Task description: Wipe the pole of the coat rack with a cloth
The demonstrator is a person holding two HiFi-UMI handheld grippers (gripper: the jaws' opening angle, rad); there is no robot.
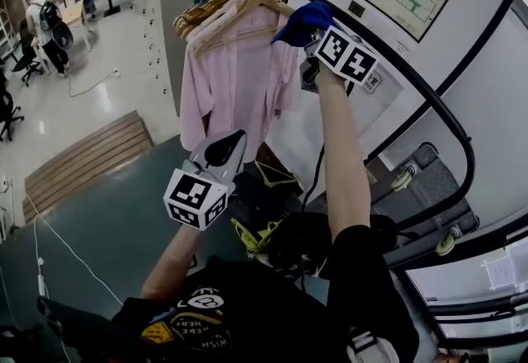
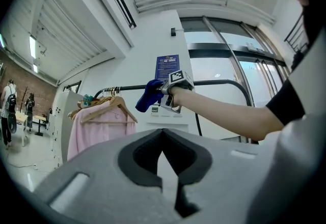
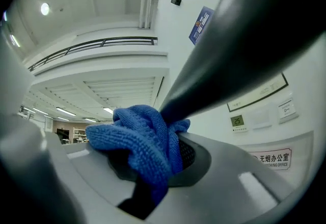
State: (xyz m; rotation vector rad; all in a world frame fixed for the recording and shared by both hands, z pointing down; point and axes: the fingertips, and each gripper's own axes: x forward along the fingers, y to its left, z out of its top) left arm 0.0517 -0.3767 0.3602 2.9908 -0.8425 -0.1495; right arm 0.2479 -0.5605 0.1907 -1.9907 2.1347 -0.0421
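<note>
Pinching the blue cloth (image 3: 137,141) between its jaws, the right gripper (image 3: 153,167) presses it up against the pole (image 3: 229,34), just beside the pink shirt (image 1: 235,81) hanging from that pole. Left gripper (image 2: 165,167), jaws pressed together on nothing, hovers well below the pole.

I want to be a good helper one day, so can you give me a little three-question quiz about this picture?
1. True or false: the left gripper holds nothing.
2. What colour is the hanging shirt? A green, B pink, C black.
3. Fill in: the right gripper holds the blue cloth up at the rack's black ____.

Key: 1 true; 2 B; 3 pole.
</note>
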